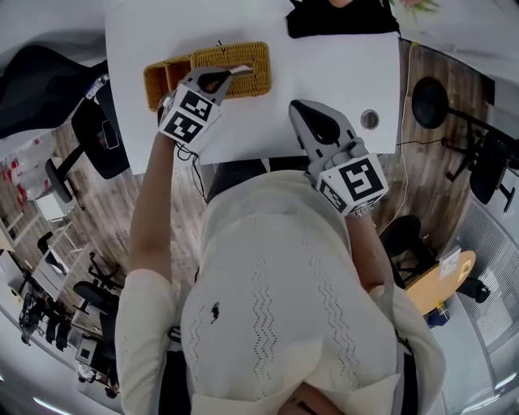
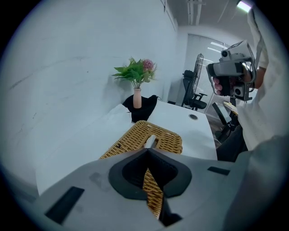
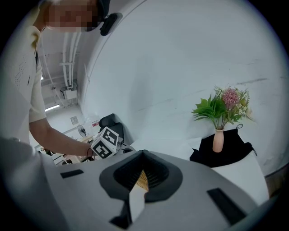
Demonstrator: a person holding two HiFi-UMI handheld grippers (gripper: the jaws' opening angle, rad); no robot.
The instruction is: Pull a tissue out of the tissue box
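Note:
A woven wicker tissue box (image 1: 243, 58) lies on the white table (image 1: 332, 65) at the far left. A small tuft of white tissue (image 2: 151, 140) sticks up from its top slot. My left gripper (image 1: 233, 74) hovers over the box with its jaws shut, the tips (image 2: 147, 150) right at the tuft's base; contact cannot be told. My right gripper (image 1: 297, 106) is shut and holds nothing, over the table's near edge to the right of the box. In the right gripper view the shut tips (image 3: 143, 153) point toward the left gripper's marker cube (image 3: 106, 142).
A pink vase with flowers (image 2: 137, 97) stands on a black cloth (image 1: 340, 18) at the table's far side. A round cable hole (image 1: 370, 120) sits near the right front corner. Office chairs (image 1: 105, 134) stand on the wooden floor left of the table.

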